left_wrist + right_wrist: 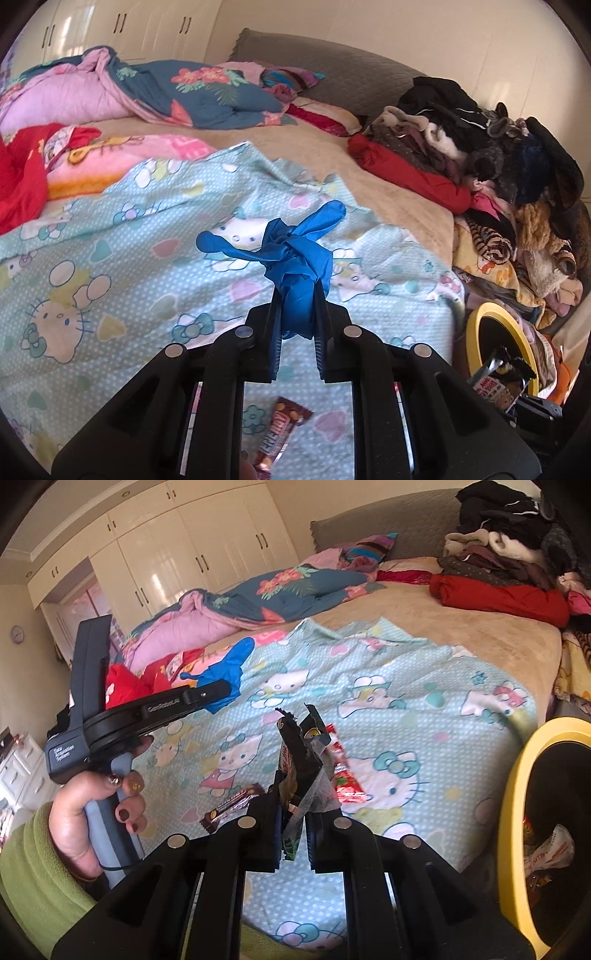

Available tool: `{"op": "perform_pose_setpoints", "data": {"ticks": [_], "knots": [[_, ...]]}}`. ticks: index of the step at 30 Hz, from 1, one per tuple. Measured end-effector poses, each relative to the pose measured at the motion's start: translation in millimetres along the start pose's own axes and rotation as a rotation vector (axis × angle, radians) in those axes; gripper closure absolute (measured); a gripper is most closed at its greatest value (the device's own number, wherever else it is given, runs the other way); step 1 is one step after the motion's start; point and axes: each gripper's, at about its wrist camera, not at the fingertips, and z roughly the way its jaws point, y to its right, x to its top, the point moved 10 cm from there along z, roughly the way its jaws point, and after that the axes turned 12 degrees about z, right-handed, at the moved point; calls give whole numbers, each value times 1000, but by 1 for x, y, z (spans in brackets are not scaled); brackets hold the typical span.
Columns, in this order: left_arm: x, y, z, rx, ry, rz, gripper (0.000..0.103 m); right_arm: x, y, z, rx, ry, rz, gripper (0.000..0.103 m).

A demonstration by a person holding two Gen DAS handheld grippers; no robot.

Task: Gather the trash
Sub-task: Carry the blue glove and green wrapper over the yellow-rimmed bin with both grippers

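Presently, on the left wrist view, the left gripper (299,291) is clamping a knotted blue glove (295,254) above the patterned sheet (110,236), a candy bar wrapper (282,424) lying beneath. On the right wrist view, the right gripper (293,812) is pinching a dark wrapper (299,760); a red wrapper (345,775) remains. Judged: pickup complete; next, carrying both to the yellow bin (517,797).

Bed (443,635) carrying a cartoon-print sheet (424,709), folded quilts (295,587), a clothes pile (480,147), and two snack wrappers (347,775) on the sheet
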Motion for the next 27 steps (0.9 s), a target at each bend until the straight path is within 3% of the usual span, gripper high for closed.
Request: {"op": "perform_pose_setpoints", "data": {"ticks": [27], "knots": [[15, 93, -17, -110, 32, 109, 95, 37, 55, -54, -20, 129, 104, 93]]}}
